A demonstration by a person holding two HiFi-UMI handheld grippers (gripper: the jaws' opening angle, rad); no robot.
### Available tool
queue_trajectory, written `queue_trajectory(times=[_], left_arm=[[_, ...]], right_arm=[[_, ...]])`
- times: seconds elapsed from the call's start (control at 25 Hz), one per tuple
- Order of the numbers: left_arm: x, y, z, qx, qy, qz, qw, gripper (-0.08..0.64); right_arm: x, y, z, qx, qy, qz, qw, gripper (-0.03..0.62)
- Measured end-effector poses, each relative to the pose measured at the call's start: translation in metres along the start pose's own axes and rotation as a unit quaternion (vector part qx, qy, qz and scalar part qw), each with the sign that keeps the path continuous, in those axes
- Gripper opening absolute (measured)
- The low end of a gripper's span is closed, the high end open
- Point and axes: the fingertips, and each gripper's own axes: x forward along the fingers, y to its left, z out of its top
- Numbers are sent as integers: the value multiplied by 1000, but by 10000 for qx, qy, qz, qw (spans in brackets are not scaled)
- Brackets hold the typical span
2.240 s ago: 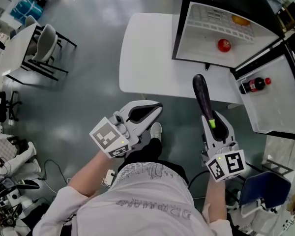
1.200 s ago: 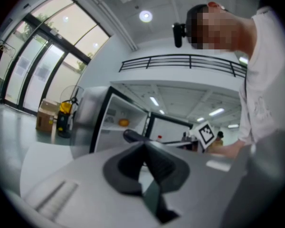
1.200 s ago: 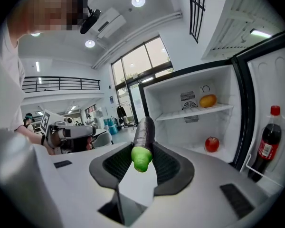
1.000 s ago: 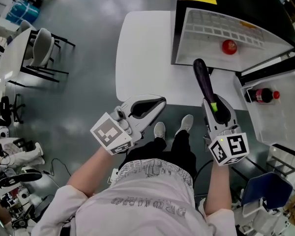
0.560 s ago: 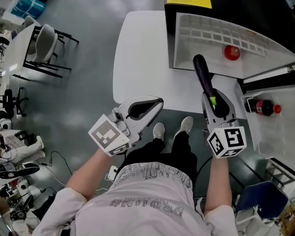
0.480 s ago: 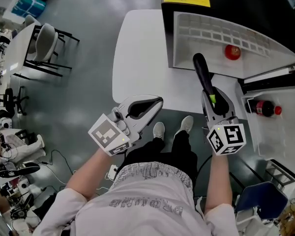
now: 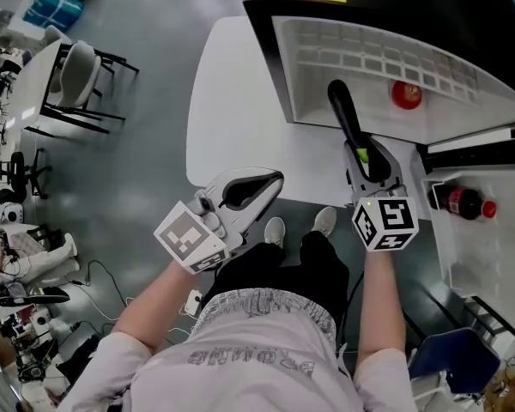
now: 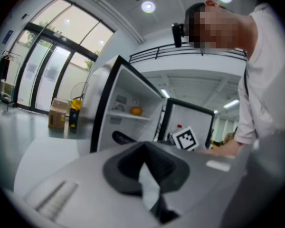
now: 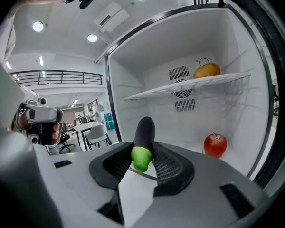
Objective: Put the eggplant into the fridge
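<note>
A long dark purple eggplant with a green stem end is clamped by that end in my right gripper, which is shut on it. Its free tip points into the open fridge and reaches just over the front edge of the white compartment. In the right gripper view the eggplant sticks out between the pads, toward the fridge's back wall. My left gripper hovers low by the table edge, shut and holding nothing. In its own view the left gripper faces the fridge from the side.
A red apple lies on the fridge floor, right of the eggplant's tip, and an orange rests on the wire shelf above. A cola bottle stands in the open door. The fridge stands on a white table. Chairs are far left.
My right gripper has carried the eggplant forward, so its tip now reaches the fridge opening. The left gripper has shifted only slightly. The head view has moved closer to the fridge.
</note>
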Motion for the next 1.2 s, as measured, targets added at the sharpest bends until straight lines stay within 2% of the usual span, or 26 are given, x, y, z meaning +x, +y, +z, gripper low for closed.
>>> queue_trajectory(times=[0.52, 1.2], left_arm=[[19, 26, -28, 11, -130, 270, 9996, 8], [32, 58, -56, -79, -346, 473, 9983, 8]], right_arm=[[55, -21, -20, -175, -13, 63, 9998, 128], [110, -42, -33, -546, 160, -168, 9982, 129]])
